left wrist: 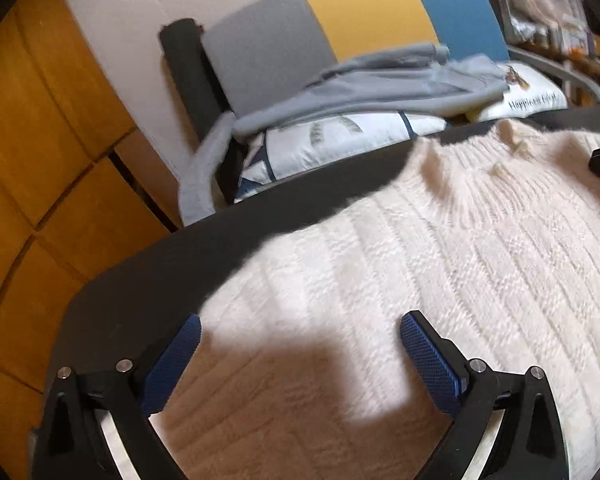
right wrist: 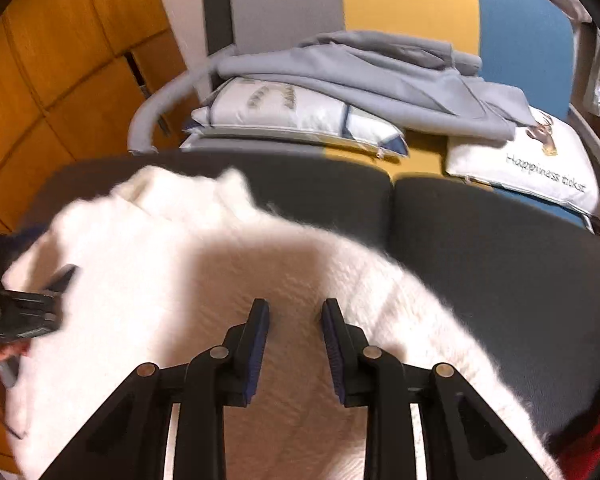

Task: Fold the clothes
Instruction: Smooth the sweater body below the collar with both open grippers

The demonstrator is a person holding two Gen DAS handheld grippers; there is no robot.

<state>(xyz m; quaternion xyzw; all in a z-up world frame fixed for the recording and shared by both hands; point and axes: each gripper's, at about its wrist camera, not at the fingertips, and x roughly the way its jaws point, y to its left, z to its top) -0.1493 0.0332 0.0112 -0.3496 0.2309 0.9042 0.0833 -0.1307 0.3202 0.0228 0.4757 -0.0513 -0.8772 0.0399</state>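
I count one white knit sweater (left wrist: 440,280) spread right under both my claws. Ahead of my claws, past the sweater, lies one grey garment (right wrist: 380,80), piled on two printed cushions: one (right wrist: 292,116) ahead and to the left of my right claw (right wrist: 295,312), the other (right wrist: 528,168), lettered, ahead and to its right. I hold two claws in all: that one, and my left claw (left wrist: 300,332). Each has two blue-padded fingers.

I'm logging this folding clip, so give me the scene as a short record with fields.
garment: white knit sweater, spread on the dark table
left gripper: open wide over the sweater, holding nothing
right gripper: open, narrower gap, over the sweater
behind table: grey garment on printed cushions, on a tricolour sofa
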